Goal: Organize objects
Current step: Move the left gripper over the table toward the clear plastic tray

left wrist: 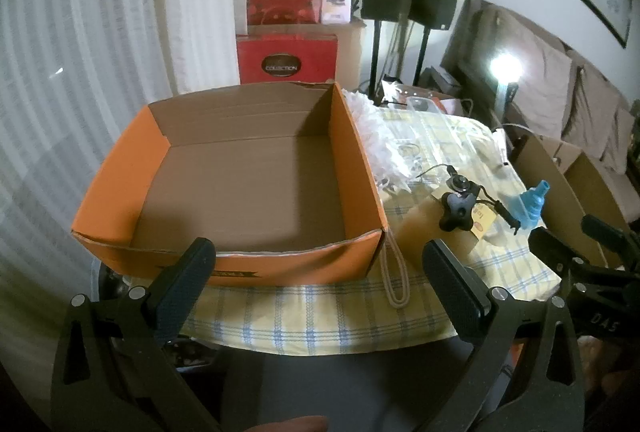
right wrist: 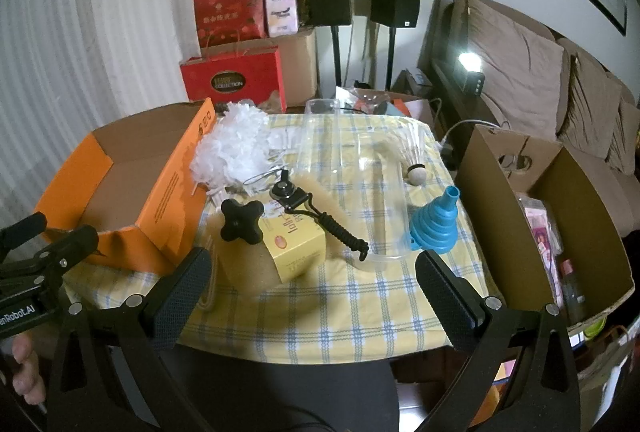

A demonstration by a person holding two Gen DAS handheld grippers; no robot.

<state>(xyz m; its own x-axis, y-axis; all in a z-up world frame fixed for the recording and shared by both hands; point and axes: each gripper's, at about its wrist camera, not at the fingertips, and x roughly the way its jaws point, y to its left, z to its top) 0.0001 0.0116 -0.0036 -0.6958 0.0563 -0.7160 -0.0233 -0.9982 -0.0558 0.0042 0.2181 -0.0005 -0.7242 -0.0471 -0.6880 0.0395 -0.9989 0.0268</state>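
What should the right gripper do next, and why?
Probably move the right gripper forward to the yellow box, the nearest loose thing on the table. Its jaws are open and hold nothing, and the orange box to the left shows nothing inside.

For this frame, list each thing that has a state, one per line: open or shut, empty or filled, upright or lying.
Left hand-held gripper: open, holding nothing.
Right hand-held gripper: open, holding nothing.
Orange box: open-topped, empty.
Brown carton: open, holds items.
Blue funnel: collapsed, lying tilted.
Yellow box: shut, black knob resting on it.
Shuttlecock: lying on its side.
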